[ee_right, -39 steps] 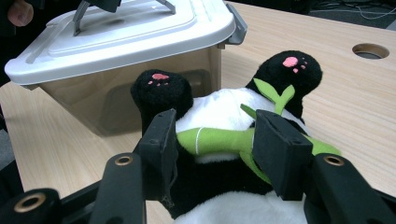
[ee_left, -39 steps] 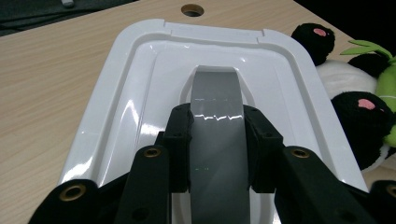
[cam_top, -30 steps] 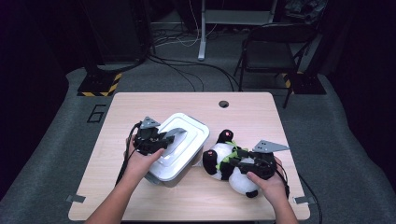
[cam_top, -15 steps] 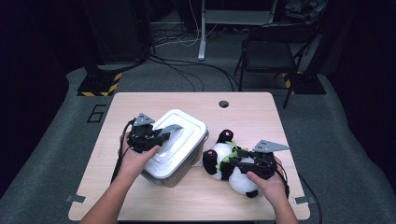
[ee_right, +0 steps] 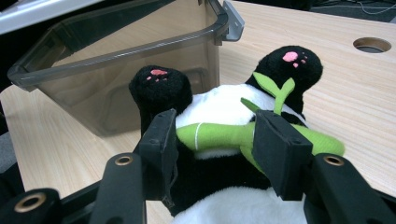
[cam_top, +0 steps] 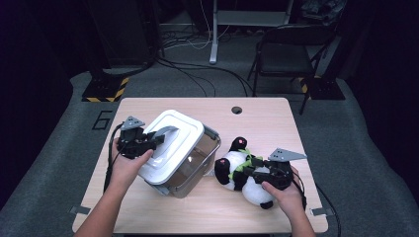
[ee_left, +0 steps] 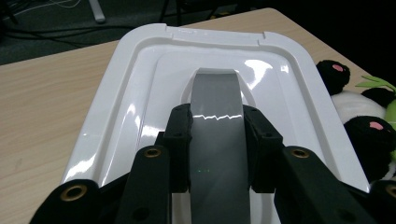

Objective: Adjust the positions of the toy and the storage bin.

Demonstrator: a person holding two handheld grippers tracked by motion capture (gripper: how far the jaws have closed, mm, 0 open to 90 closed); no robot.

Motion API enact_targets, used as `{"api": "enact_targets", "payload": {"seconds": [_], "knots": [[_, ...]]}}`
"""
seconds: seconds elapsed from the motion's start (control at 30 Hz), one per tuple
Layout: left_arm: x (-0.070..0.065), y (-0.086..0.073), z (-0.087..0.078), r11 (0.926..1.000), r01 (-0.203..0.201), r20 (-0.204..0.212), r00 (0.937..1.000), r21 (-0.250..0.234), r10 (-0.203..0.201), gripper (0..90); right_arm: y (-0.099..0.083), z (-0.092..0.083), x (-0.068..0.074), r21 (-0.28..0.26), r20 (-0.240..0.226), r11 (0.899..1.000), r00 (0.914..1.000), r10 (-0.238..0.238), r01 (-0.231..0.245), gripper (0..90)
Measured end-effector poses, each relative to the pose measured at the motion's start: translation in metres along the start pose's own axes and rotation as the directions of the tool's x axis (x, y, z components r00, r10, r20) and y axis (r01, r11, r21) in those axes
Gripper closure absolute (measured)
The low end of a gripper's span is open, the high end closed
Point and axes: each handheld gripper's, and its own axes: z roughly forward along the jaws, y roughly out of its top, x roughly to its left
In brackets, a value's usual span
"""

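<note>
You are working in a lab-like recording room: cables [cam_top: 197, 74] are trailing over grey carpet at twelve o'clock, hazard-striped stand bases [cam_top: 104, 91] sitting at ten.

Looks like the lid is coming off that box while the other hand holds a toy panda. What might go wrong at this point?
The left gripper is lifting the white lid by its grey handle alone; tilted like this, the lid could slip from the grip. The clear box is not held down, so it might tip or slide. The right gripper pinches the panda around its soft green stalk, which may squash and let the toy slip.
</note>
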Motion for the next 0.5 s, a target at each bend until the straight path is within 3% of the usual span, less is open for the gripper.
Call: {"api": "enact_targets", "payload": {"seconds": [0.5], "knots": [[0.030, -0.015, -0.017, 0.9981, 0.055, -0.053, 0.9970, -0.027, -0.056, 66.8, 0.000, 0.002, 0.002, -0.001, -0.001, 1.000, 1.0000, -0.006, 0.006, 48.9]]}}
